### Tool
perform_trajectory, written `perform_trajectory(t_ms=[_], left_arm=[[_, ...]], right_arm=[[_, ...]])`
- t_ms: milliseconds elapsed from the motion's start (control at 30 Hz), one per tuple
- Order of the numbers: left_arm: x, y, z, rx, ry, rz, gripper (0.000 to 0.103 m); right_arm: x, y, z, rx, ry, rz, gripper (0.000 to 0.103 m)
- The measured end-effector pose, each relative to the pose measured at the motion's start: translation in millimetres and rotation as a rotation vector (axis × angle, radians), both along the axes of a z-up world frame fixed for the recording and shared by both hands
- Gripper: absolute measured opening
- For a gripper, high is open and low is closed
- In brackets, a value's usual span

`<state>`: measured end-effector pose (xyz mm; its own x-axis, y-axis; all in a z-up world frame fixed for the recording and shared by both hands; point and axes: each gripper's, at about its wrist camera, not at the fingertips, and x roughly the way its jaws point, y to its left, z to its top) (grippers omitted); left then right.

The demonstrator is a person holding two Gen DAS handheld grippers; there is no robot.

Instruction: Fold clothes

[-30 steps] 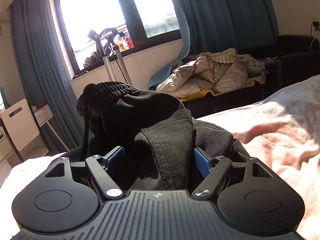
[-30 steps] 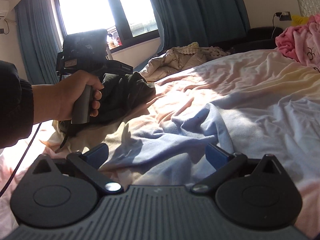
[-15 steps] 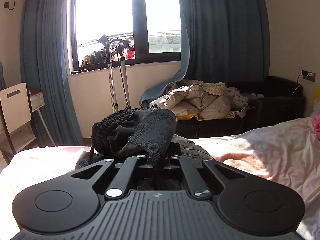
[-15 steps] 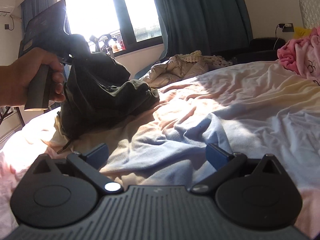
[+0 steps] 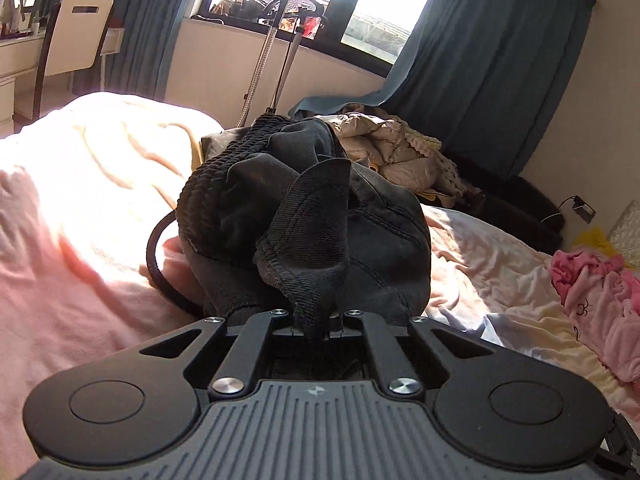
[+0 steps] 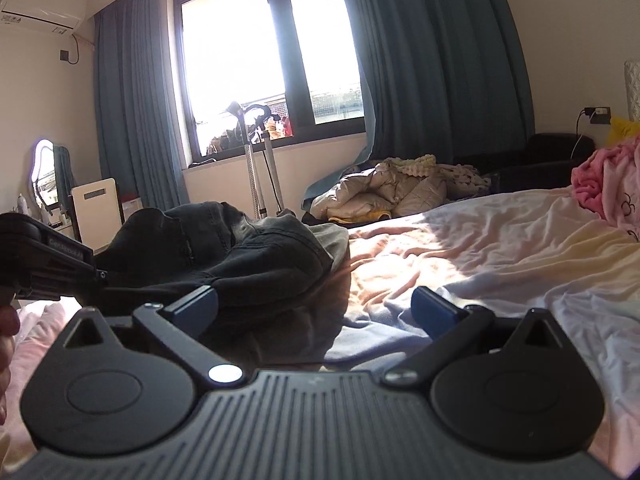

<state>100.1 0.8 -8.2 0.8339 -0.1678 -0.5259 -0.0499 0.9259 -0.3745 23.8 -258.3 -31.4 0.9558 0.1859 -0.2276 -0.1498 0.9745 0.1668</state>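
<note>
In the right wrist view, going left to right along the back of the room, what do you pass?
Air conditioner → mirror → white chair → window → beige puffy jacket → wall socket → pink clothes.

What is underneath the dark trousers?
The dark trousers lie bunched on the pink bedsheet, with a black cord emerging beneath their left edge. Anything directly under the bunch is covered.
</note>
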Motion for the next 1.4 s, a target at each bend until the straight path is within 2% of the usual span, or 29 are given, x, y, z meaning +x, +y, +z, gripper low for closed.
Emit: perform_trajectory(t_ms=[67, 167, 200, 233, 300, 333, 433, 500, 667, 833, 900, 1033, 1167, 1267, 1400], left_arm=[[-1.4, 5.3, 0.0, -0.049, 0.005, -0.004, 0.013], [-7.4, 10.1, 3.0, -0.056, 0.017, -0.013, 0.021], [-10.2, 12.1, 4.5, -0.047, 0.015, -0.018, 0.031], [-13.9, 14.3, 6.0, -0.033, 0.008, -0.021, 0.052], [-20.9, 19.5, 9.7, -0.005, -0.013, -0.023, 0.08], [-23.9, 23.1, 12.4, 0.007, -0.031, -0.021, 0.086], [-24.0, 37.3, 14.9, -0.012, -0.036, -0.024, 0.09], [-16.3, 50.1, 13.2, -0.08, -0.011, -0.014, 0.091], [7.7, 71.5, 9.3, -0.287, 0.016, 0.083, 0.091], [37.3, 78.4, 2.3, -0.435, 0.022, 0.144, 0.091], [52.2, 79.5, -0.3, -0.469, 0.036, 0.167, 0.091], [87.9, 82.6, 1.5, -0.437, 0.017, 0.2, 0.091], [118.2, 93.5, -3.2, -0.426, 0.039, 0.306, 0.091], [145.9, 98.3, 11.3, -0.352, 0.005, 0.256, 0.091], [186.2, 89.7, 37.5, -0.203, -0.027, 0.105, 0.091]], right_arm=[[-12.3, 5.7, 3.1, -0.046, 0.014, 0.019, 0.103], [-26.0, 12.7, 8.8, -0.089, 0.017, 0.048, 0.103], [-28.3, 15.0, 10.3, -0.097, 0.011, 0.051, 0.103], [-29.3, 16.8, 11.0, -0.103, 0.005, 0.055, 0.103], [-28.1, 19.7, 10.6, -0.11, -0.001, 0.061, 0.103], [-26.3, 20.3, 9.4, -0.107, 0.004, 0.062, 0.103], [-21.1, 18.5, 6.1, -0.078, 0.026, 0.062, 0.103], [-18.0, 15.2, 4.9, -0.051, 0.039, 0.055, 0.103], [-9.6, 2.4, 1.6, 0.011, 0.079, 0.005, 0.103], [0.2, -7.4, -2.5, 0.077, 0.112, -0.013, 0.103], [2.3, -7.9, -3.1, 0.082, 0.116, -0.013, 0.103], [7.5, -8.5, -3.5, 0.102, 0.124, -0.001, 0.103], [15.3, -8.5, -8.3, 0.111, 0.147, 0.006, 0.103], [22.3, -10.6, -15.1, 0.132, 0.177, 0.007, 0.103], [33.2, -13.2, -22.7, 0.162, 0.207, 0.008, 0.103]])
